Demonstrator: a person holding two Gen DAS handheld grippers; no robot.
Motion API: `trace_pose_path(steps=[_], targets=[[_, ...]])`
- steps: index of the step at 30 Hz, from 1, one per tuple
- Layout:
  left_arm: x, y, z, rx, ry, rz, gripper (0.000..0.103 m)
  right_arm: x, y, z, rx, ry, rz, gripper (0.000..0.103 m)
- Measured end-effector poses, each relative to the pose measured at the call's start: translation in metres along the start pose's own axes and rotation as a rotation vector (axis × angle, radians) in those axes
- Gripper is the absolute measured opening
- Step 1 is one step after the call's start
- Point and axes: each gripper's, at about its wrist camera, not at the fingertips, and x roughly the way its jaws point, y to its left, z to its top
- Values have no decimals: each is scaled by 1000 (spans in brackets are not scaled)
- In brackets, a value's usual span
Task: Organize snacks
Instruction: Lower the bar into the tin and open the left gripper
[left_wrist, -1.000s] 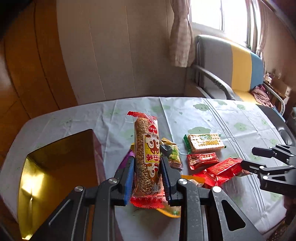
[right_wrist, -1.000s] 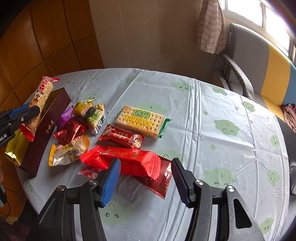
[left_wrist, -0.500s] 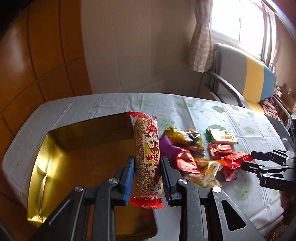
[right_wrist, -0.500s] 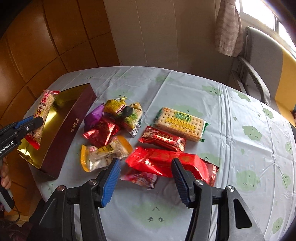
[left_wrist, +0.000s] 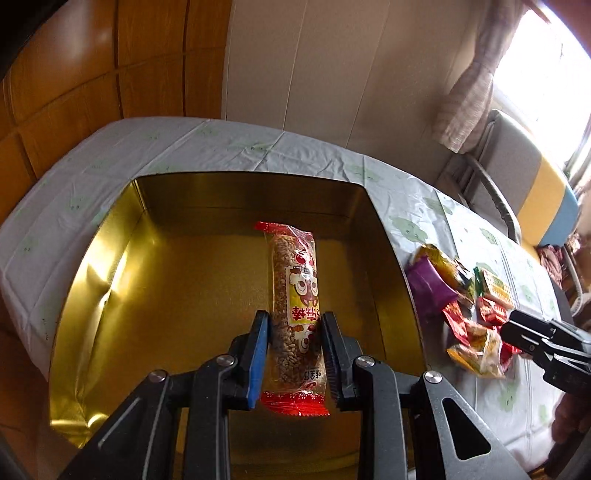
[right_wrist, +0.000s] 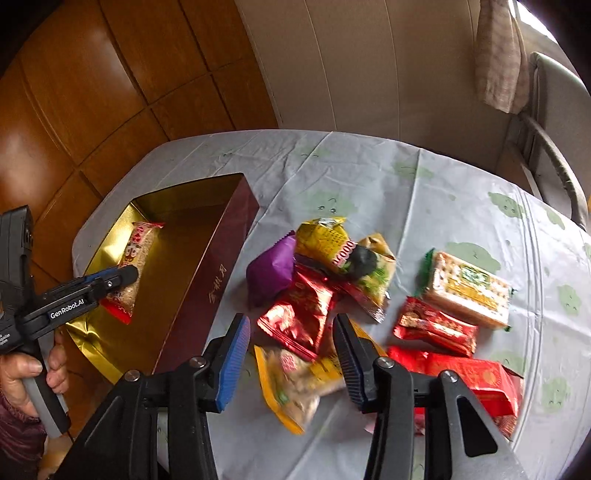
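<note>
The long grain bar (left_wrist: 295, 295) is pinched low on its wrapper between the pads of my left gripper (left_wrist: 294, 347), and it hangs over the open gold-lined box (left_wrist: 110, 266), above the floor of it and nearer the right wall than the left. Its long axis runs straight out along the fingers, red crimped tail toward me, far end aimed at the box's back wall, so I judge the bar only needs lowering and letting go to lie lengthwise inside. Beside the box's maroon wall, on the tablecloth (right_wrist: 369, 166), sits the loose pile. My right gripper (right_wrist: 291, 354) hovers over it, jaws apart and just narrowing, with a red foil packet (right_wrist: 295, 317) and a yellow snack bag (right_wrist: 295, 387) showing between them, neither one pressed. That pile lies plainly on the right hand's side, well apart from the left.
</note>
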Motion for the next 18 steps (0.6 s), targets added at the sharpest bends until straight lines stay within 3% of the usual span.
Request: trace_pose_path(steps=[5,11,18], targets=[[17,9,17,-19,31,-30,28,17,12,12,-30,18,-12,48],[23,6,34,0,10,-51,27,41,23,26,-141,61,-57,48],[9,14,17,-16,6,-28,30,68,45,33,-303,117,-103,48]])
